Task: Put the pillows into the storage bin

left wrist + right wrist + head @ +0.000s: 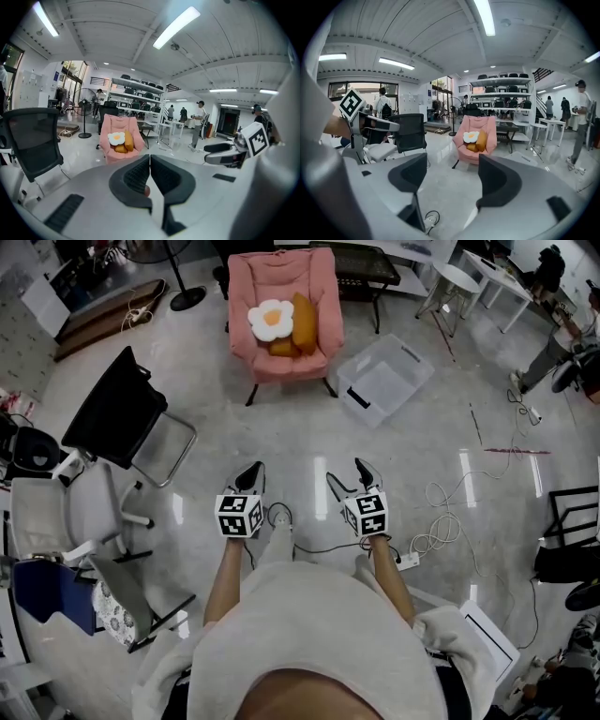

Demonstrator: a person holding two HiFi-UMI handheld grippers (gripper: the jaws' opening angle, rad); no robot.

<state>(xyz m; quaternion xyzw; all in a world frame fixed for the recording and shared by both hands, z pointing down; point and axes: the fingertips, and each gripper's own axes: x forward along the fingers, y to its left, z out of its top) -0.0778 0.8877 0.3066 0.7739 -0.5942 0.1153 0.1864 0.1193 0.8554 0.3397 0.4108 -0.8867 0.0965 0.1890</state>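
Observation:
A white fried-egg pillow [271,320] and two orange pillows [302,322] lie on the seat of a pink armchair [281,367] at the far side of the floor. Just right of the chair a clear storage bin [384,378] stands on the floor with nothing inside. Both grippers are held side by side well short of the chair. My left gripper [249,474] is shut with nothing in it [150,159]. My right gripper [345,474] is open and holds nothing [452,176]. Both gripper views face the armchair, with the egg pillow [116,138] [470,137] ahead.
A black office chair [117,413] and grey chairs [66,512] stand at the left. White cables [441,521] and a power strip [408,561] trail on the floor at the right. A fan stand [187,298], a black table [361,263] and a person [553,343] are farther back.

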